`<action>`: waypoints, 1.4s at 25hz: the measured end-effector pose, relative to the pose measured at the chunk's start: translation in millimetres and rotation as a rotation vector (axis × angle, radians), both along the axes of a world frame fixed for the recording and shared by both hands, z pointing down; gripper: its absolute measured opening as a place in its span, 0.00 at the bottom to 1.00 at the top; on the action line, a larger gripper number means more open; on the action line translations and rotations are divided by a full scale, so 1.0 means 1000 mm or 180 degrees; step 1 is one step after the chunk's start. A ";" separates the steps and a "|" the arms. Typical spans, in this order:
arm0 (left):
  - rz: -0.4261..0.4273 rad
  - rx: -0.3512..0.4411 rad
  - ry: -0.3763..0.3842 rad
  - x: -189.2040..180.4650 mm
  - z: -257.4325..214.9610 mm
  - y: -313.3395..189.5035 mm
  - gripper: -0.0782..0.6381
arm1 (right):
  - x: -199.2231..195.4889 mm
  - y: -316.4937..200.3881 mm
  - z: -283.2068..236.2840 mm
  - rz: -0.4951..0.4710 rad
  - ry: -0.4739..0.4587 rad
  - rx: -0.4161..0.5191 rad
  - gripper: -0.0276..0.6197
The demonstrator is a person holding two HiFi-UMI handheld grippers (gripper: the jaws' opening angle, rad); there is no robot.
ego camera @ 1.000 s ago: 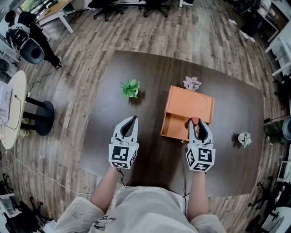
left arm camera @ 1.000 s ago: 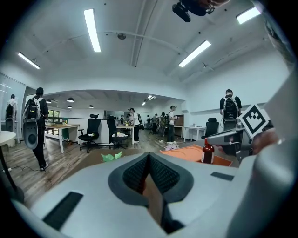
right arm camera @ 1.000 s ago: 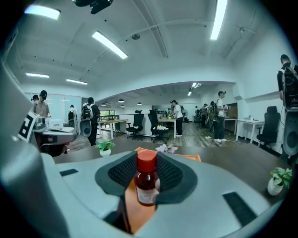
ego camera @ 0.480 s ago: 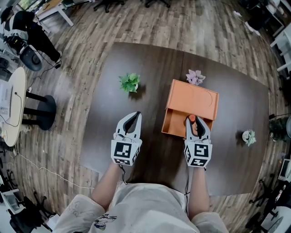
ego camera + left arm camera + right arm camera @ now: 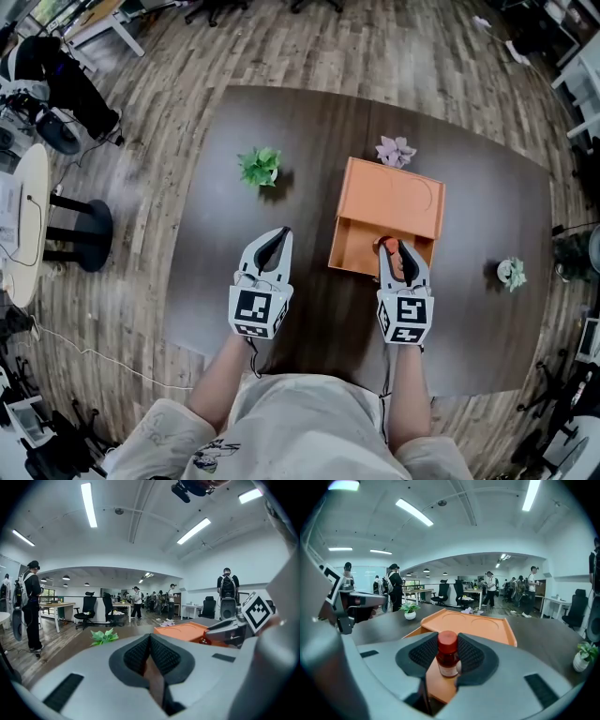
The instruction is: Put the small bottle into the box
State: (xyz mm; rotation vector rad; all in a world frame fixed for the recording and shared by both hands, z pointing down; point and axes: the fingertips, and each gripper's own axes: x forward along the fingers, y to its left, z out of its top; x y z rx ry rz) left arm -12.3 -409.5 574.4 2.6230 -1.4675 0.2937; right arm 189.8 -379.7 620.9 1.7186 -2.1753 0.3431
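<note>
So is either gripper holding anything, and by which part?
The right gripper holds the small bottle, pads pressing both sides of its red cap and neck. The left gripper is shut and empty.

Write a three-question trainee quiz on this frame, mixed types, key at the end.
1. True or false: the left gripper holds the small bottle.
2. How many small plants stand on the table?
3. In the head view, the right gripper's tips are over: A) the box's open compartment; B) a plant; C) bare tabletop.
Key: 1 false, the right gripper holds it; 2 three; 3 A.
</note>
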 end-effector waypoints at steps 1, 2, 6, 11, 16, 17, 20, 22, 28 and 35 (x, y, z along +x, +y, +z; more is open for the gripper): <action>0.0012 0.0002 0.0000 0.001 0.000 0.001 0.11 | 0.001 0.002 0.001 0.0003 -0.0021 0.0003 0.24; 0.0022 0.0004 0.0000 0.002 0.000 0.001 0.11 | 0.001 0.003 0.001 0.0001 -0.0023 0.0010 0.24; 0.0049 0.0013 0.0001 0.004 -0.002 0.003 0.11 | 0.000 0.001 0.001 0.0017 -0.0027 0.0038 0.24; 0.0060 0.0017 0.0003 0.004 -0.002 0.005 0.11 | 0.001 0.002 0.002 0.0003 -0.0025 0.0041 0.24; 0.0054 0.0032 0.0009 0.003 -0.004 0.004 0.11 | 0.000 0.002 0.002 -0.0013 -0.0022 0.0034 0.24; 0.0057 0.0032 0.0009 0.003 -0.003 0.004 0.11 | 0.001 0.002 0.002 -0.0010 -0.0022 0.0033 0.24; 0.0058 0.0038 0.0015 0.004 -0.004 0.004 0.11 | 0.001 0.002 0.003 -0.0009 -0.0023 0.0030 0.24; 0.0058 0.0040 0.0016 0.004 -0.005 0.004 0.11 | 0.001 0.001 0.002 -0.0005 -0.0031 0.0028 0.24; 0.0060 0.0049 0.0016 0.004 -0.005 0.004 0.11 | -0.002 0.001 0.002 -0.0050 -0.0124 0.0036 0.36; 0.0060 0.0086 -0.0005 0.003 -0.010 0.008 0.11 | -0.003 0.002 -0.008 -0.0016 -0.0089 0.0121 0.41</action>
